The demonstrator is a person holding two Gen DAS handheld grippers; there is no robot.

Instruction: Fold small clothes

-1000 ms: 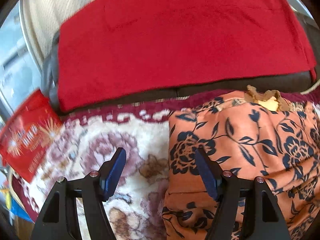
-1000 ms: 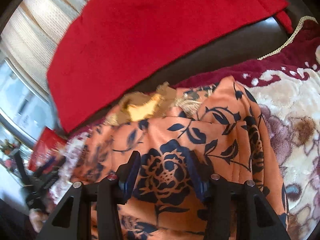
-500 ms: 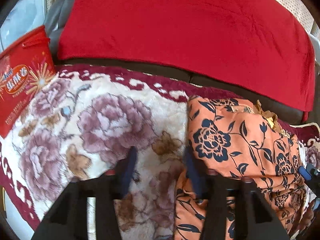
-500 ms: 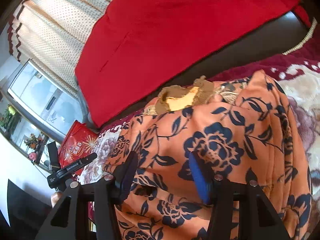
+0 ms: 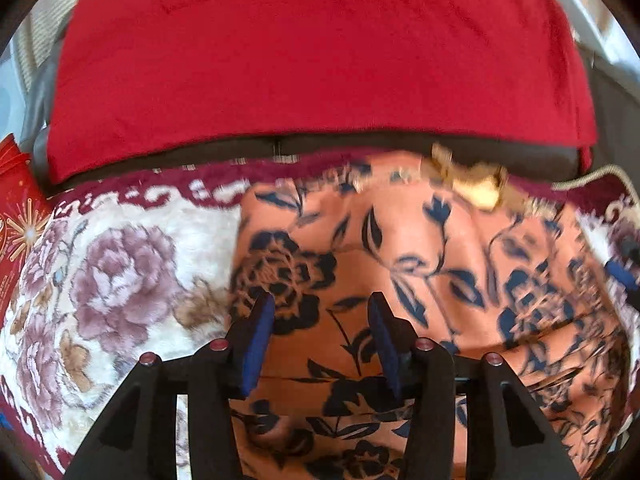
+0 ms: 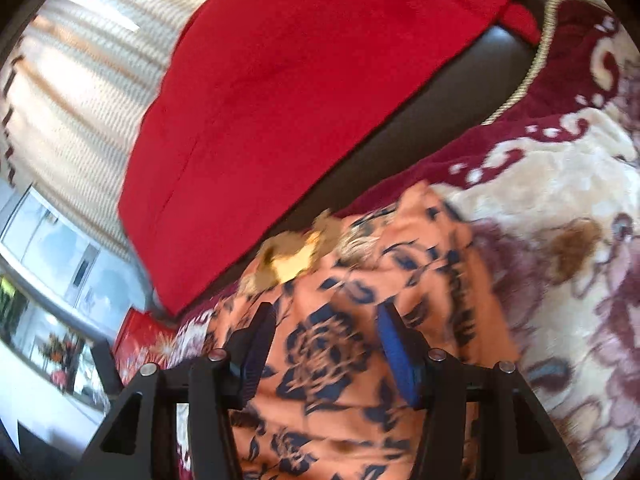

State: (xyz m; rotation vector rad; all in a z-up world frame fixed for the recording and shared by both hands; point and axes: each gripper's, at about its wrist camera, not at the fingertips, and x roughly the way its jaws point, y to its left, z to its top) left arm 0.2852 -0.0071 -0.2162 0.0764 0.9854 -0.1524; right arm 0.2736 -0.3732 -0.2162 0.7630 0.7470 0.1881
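Observation:
An orange garment (image 5: 420, 260) with a dark blue flower print lies rumpled on a plush floral blanket (image 5: 120, 280). A gold embroidered patch (image 5: 476, 188) sits at its far edge. My left gripper (image 5: 320, 304) hovers over the garment's left part; its jaws are opening, with cloth showing between them but no pad pressing on it. In the right wrist view the same garment (image 6: 332, 352) fills the lower middle, gold patch (image 6: 292, 256) beyond it. My right gripper (image 6: 326, 312) stands half open above the cloth with its pads clear. Its blue pad (image 5: 620, 272) shows at the far right.
A red cloth (image 5: 312, 52) drapes the dark sofa back (image 5: 360, 146) behind the blanket. A red printed bag (image 5: 16, 220) stands at the blanket's left end. Pale curtains (image 6: 80, 80) and a glass cabinet (image 6: 52, 248) lie beyond. Bare blanket (image 6: 560, 260) spreads right of the garment.
My left gripper has swung from the blanket's bare part to over the garment, jaws narrower than a second ago. The right gripper has rolled and shifted over the garment, jaws about as wide.

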